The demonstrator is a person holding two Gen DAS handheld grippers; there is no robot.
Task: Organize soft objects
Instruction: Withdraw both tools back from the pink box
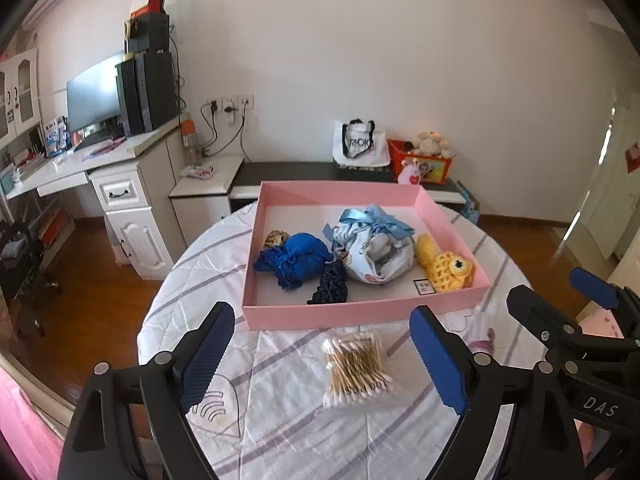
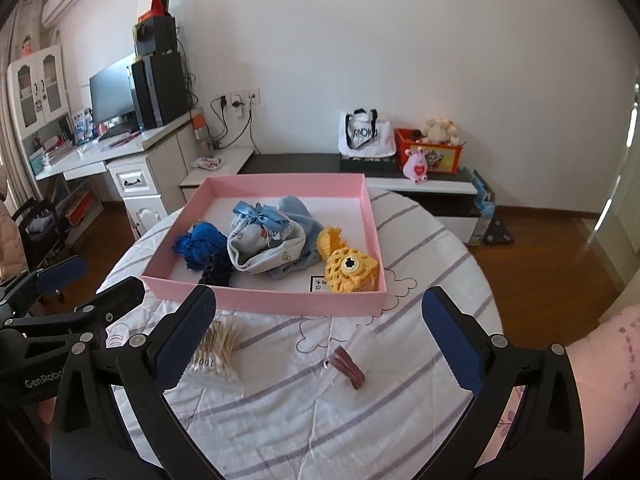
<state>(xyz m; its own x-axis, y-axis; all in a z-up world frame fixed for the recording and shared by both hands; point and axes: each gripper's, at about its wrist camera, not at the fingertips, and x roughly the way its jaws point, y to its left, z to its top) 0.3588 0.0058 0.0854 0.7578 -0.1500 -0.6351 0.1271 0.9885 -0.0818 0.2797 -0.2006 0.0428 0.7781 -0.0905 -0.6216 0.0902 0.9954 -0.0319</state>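
Lying outside the pink box [image 2: 280,304], the swab pack [image 1: 357,370] and brown piece [image 2: 348,367] look light, slippery-wrapped, best pinched mid-body; left gripper [image 1: 324,356] and right gripper [image 2: 320,340] gape wide, empty.

Two near, forward-facing wrist views over the table's near edge, sharing the pink tray [image 1: 360,314].

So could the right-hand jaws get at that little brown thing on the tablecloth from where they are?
Probably yes. The right gripper is open, and the brown item lies on bare tablecloth just ahead between its jaws. Nothing sits over it; the cotton swabs lie off to one side.
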